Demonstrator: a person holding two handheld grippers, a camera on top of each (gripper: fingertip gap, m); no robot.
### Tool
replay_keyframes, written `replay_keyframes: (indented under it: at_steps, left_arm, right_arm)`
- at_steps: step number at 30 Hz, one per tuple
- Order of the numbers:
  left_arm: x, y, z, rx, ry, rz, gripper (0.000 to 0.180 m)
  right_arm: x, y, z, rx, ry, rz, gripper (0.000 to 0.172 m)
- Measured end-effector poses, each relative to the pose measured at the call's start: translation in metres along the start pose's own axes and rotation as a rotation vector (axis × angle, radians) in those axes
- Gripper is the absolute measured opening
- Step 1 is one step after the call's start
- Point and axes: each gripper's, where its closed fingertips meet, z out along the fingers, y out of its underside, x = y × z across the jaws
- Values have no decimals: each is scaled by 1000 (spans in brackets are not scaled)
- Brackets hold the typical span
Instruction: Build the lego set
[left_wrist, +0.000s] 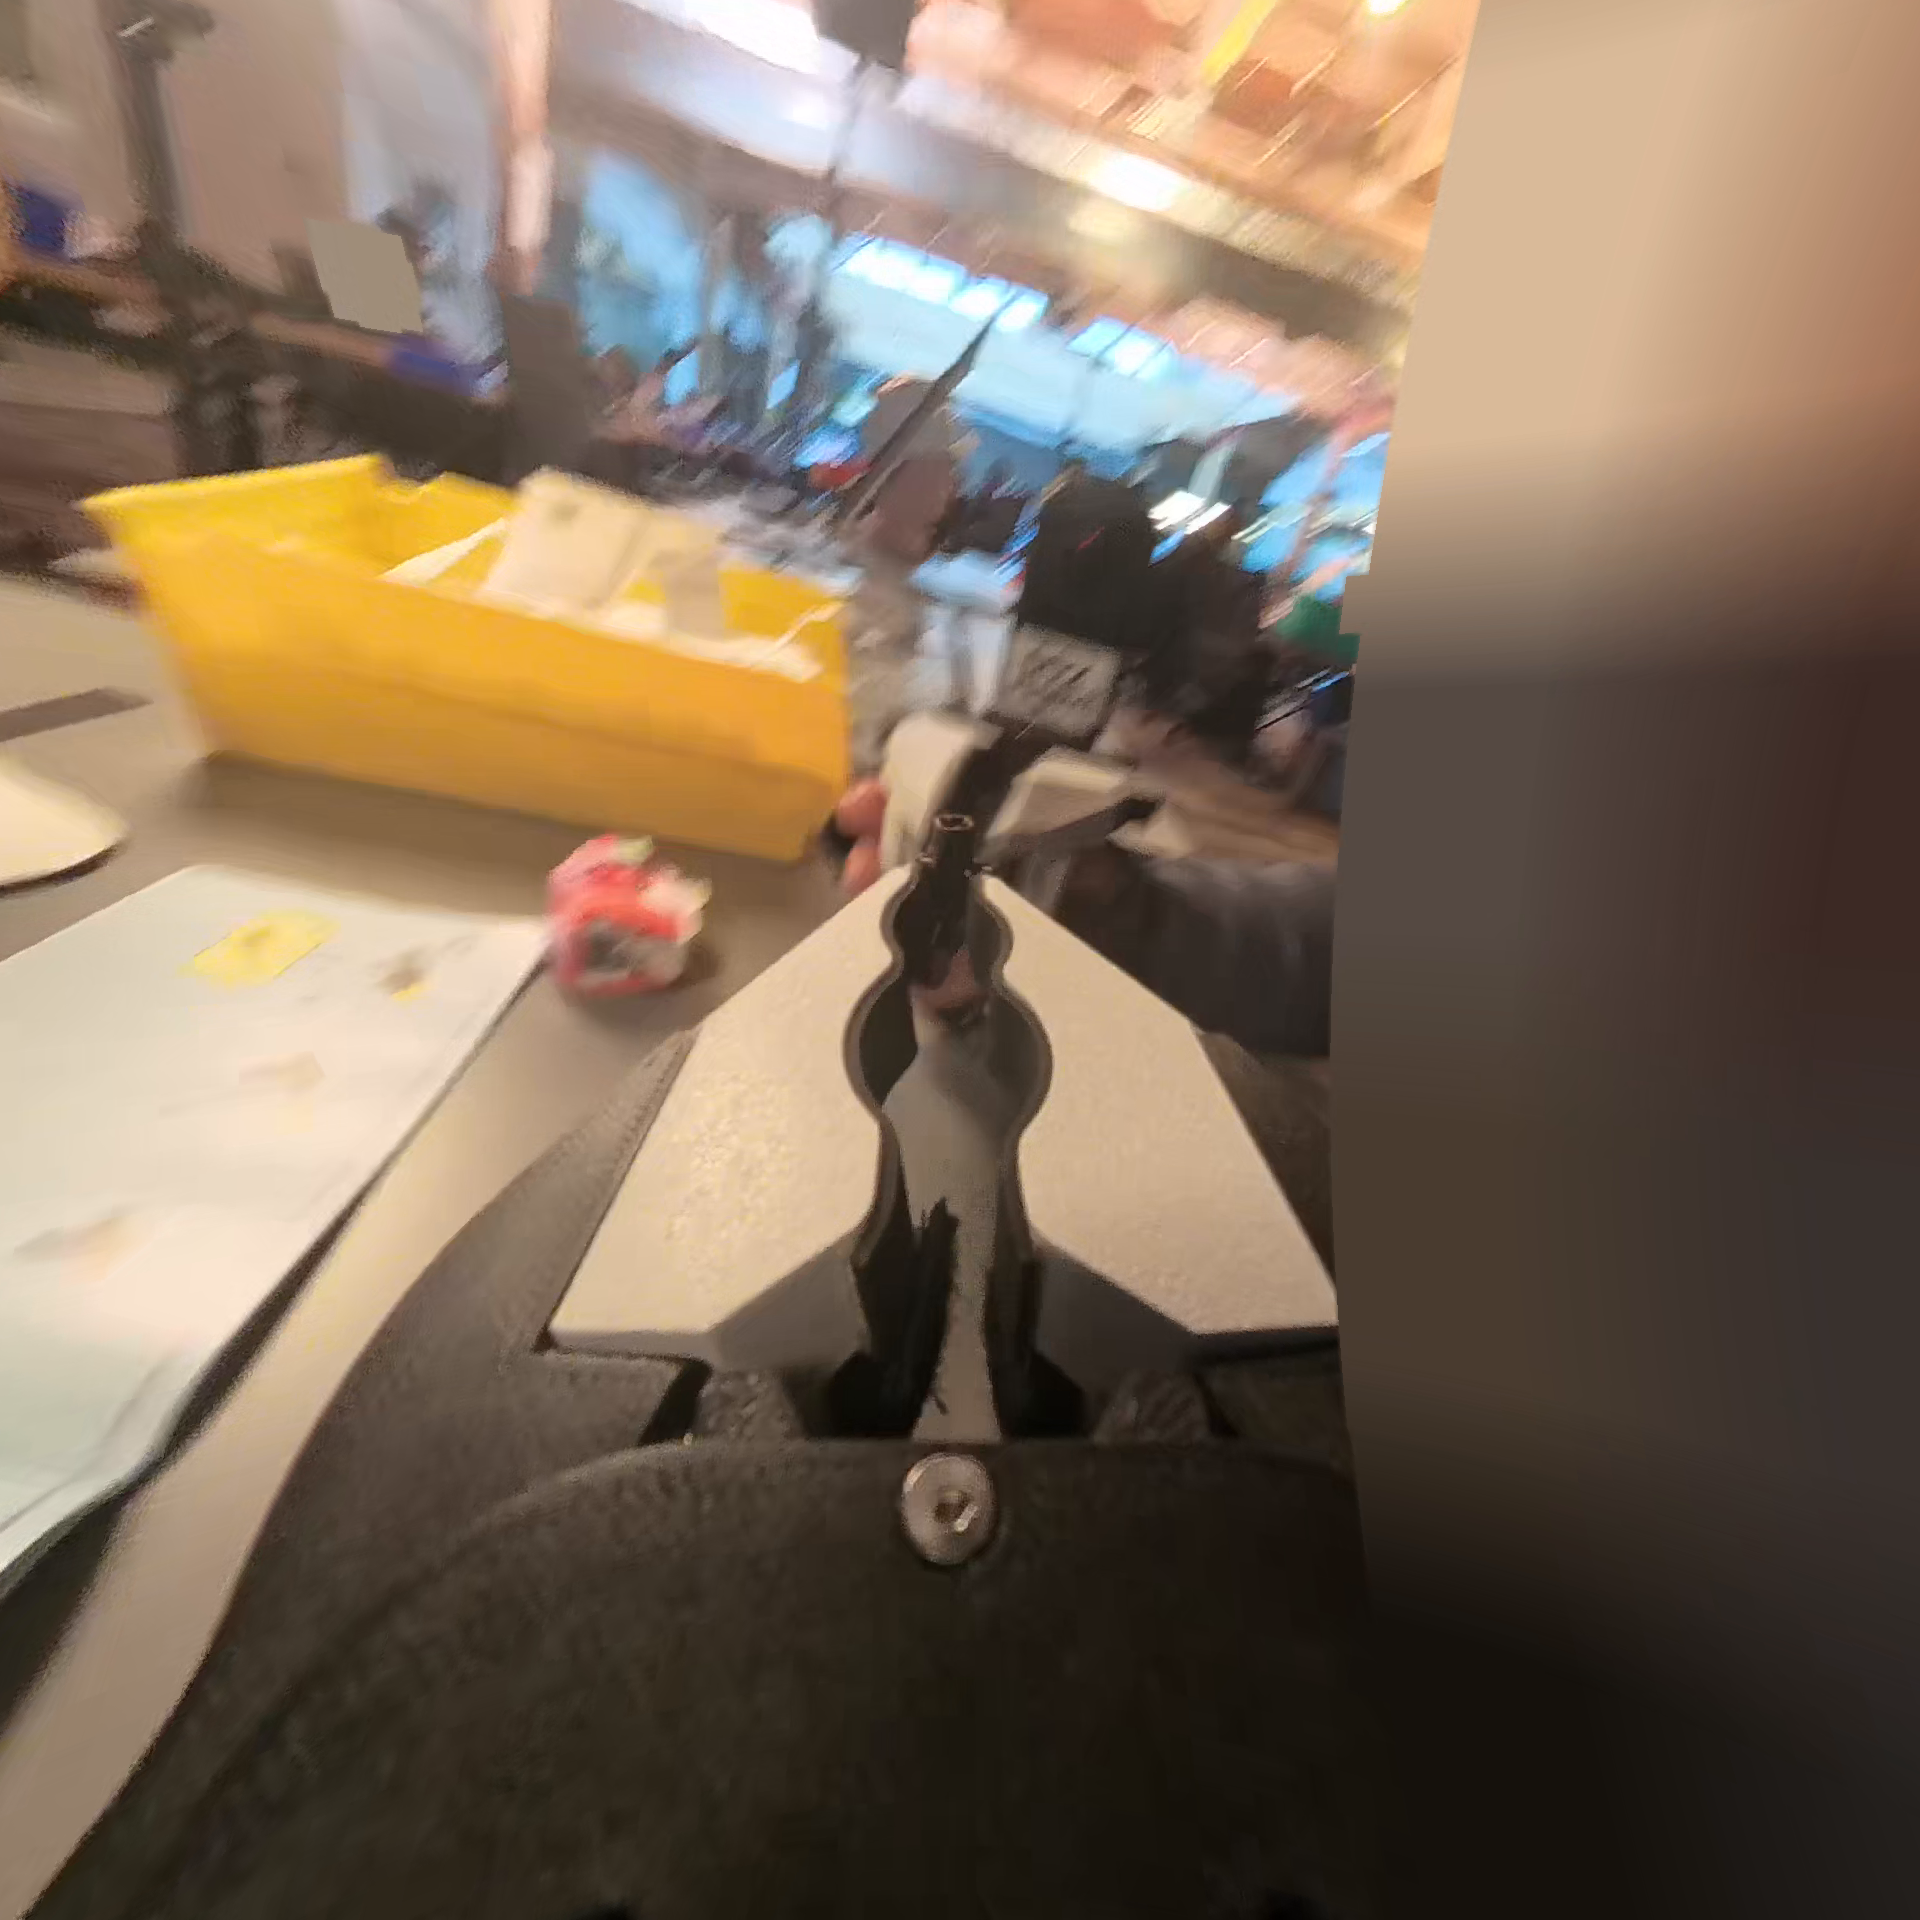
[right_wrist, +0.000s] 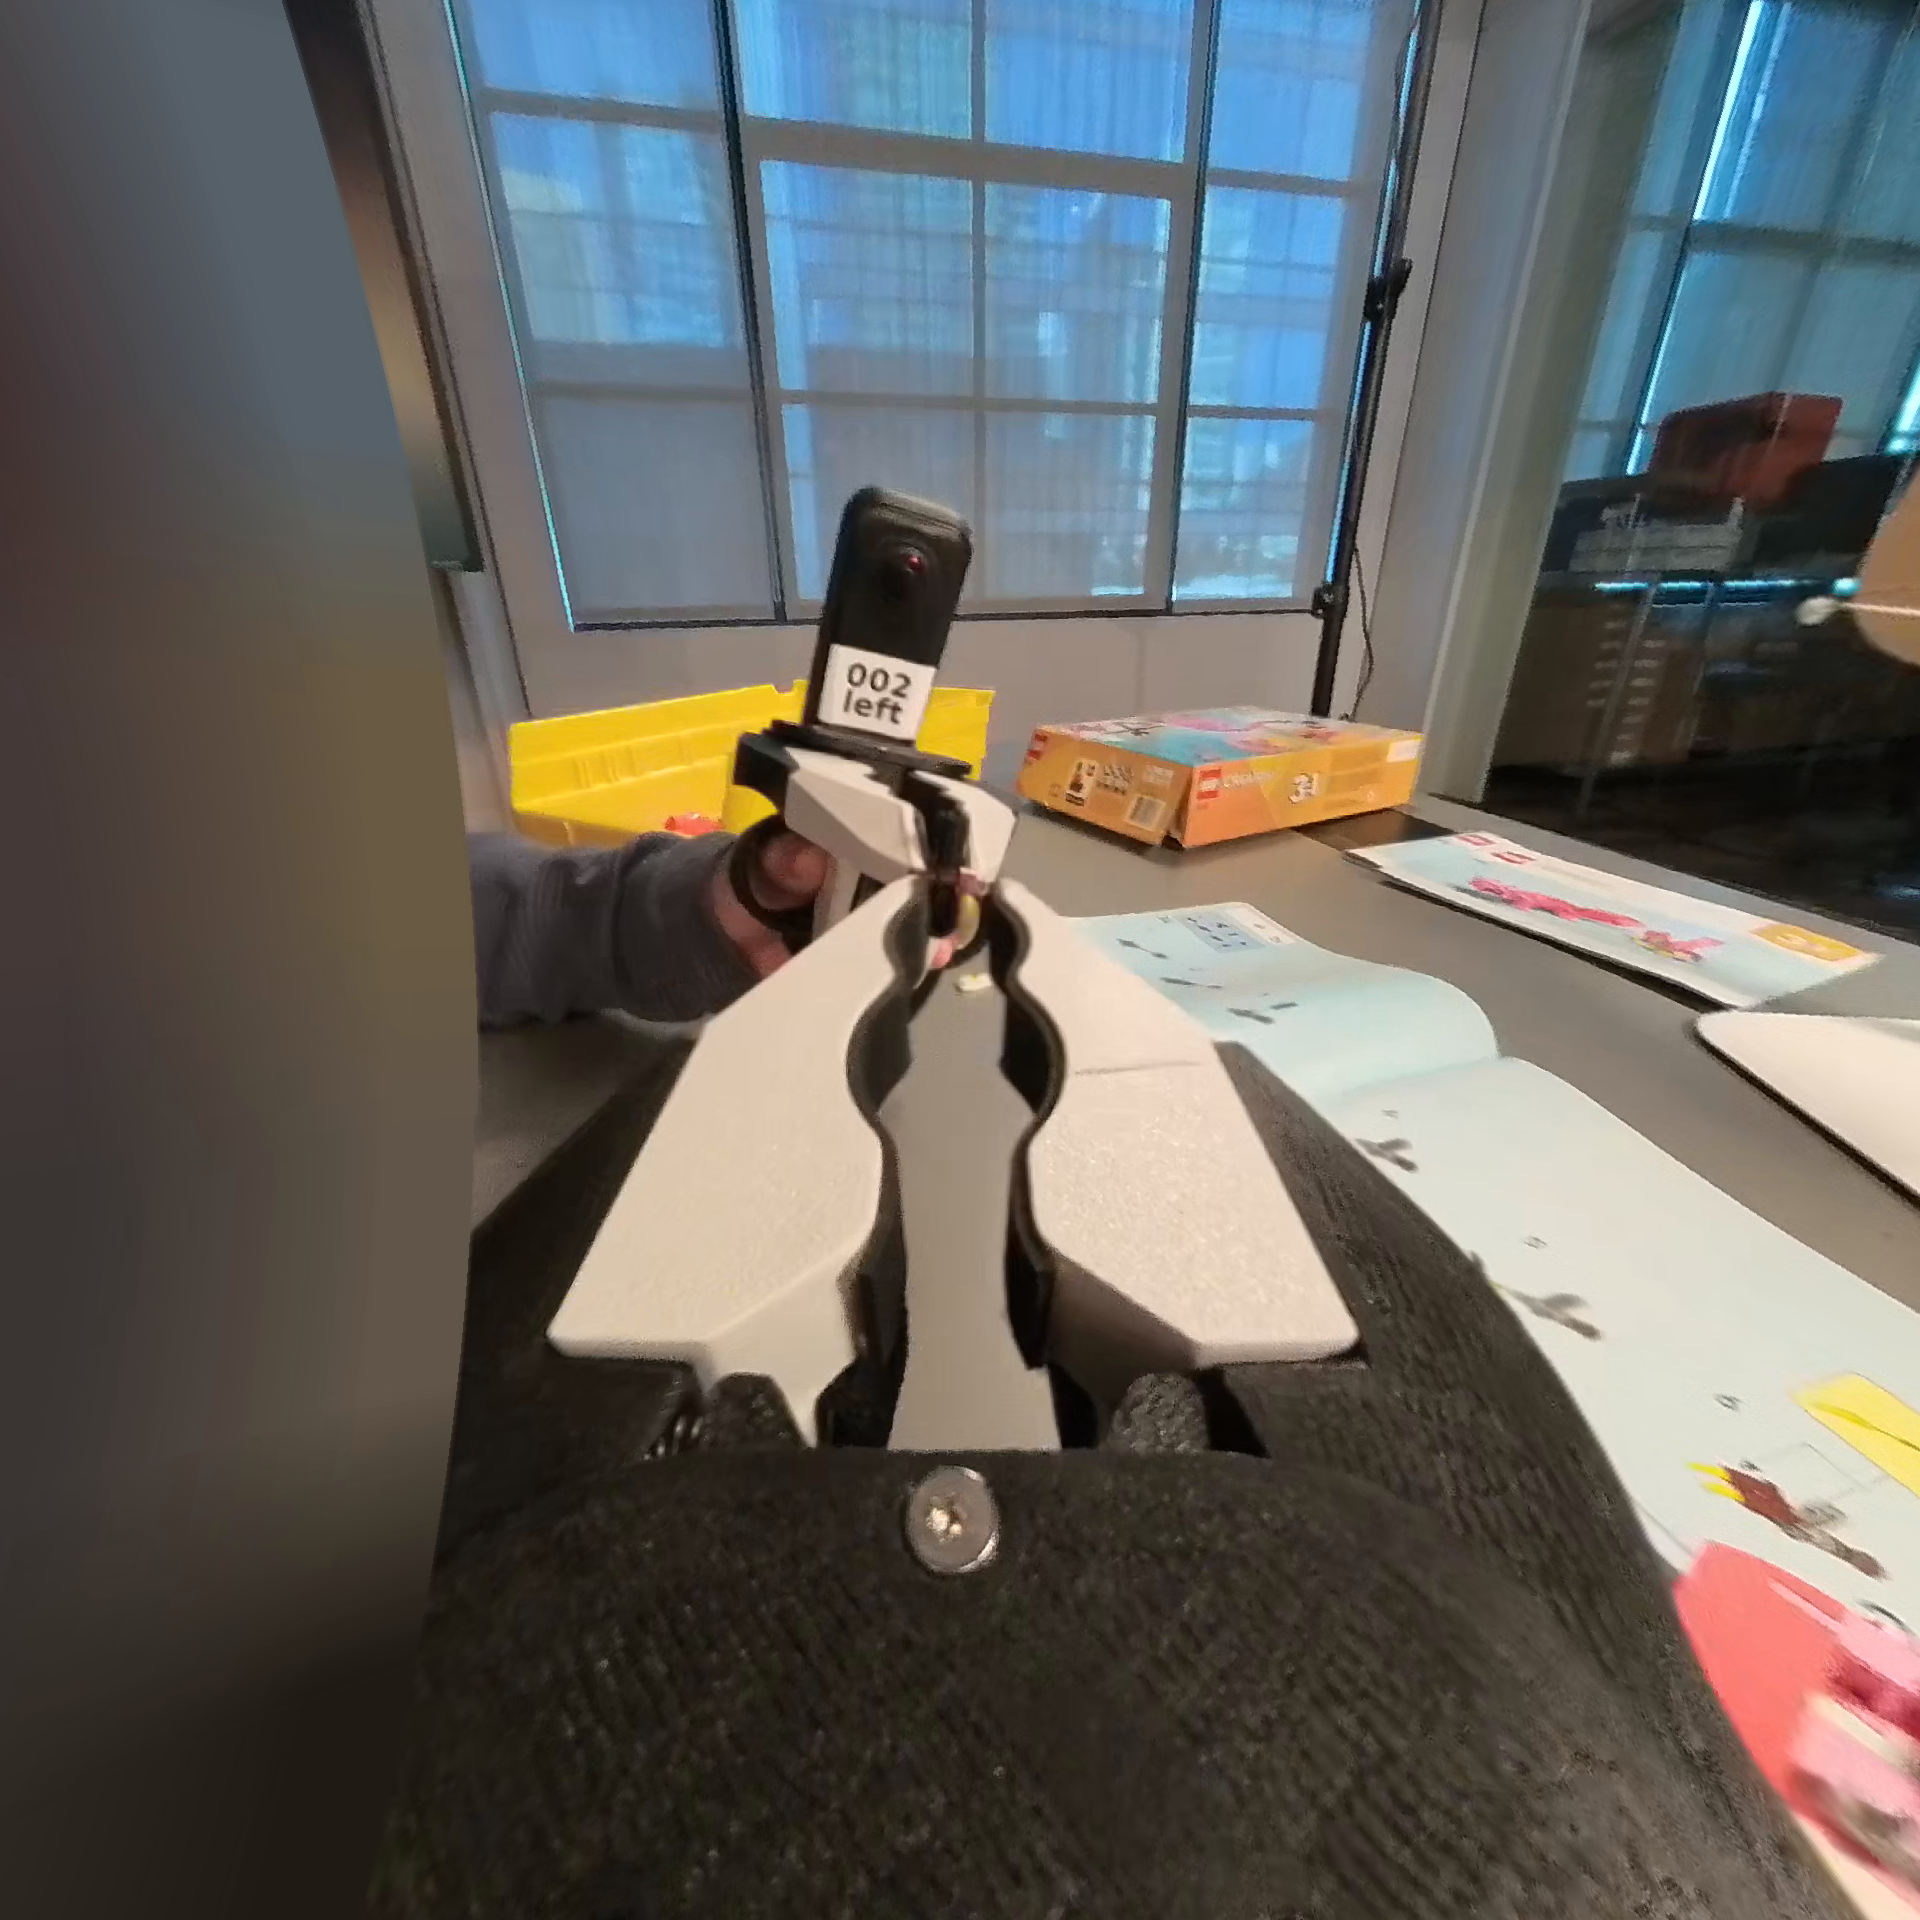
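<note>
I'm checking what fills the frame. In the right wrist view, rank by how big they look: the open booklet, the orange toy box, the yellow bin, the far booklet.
1. Open booklet, nearest, so nearness inflates it.
2. Orange toy box and far booklet look about alike; I won't rank them.
3. Yellow bin, but partly hidden behind the left gripper, so unsure.
</note>
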Motion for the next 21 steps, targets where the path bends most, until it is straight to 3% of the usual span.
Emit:
replay_keyframes:
  at_steps: [1,5,9,14,21]
  left_arm:
    - [-10,6,-3,-55,-62,14,5]
    - [-49,42,-26,-356,-306,110,5]
    - [-58,67,-35,-531,-345,117,6]
    - [-60,94,-38,-661,-324,151,6]
    - [-60,104,-46,-716,-316,141,7]
  right_arm:
    - [6,-1,-5,-7,15,2,18]
    - [28,34,-23,-279,52,19,34]
    - [24,84,-29,-564,18,-4,33]
    - [20,100,-24,-664,-2,-27,25]
    - [24,122,-15,-802,-44,-54,17]
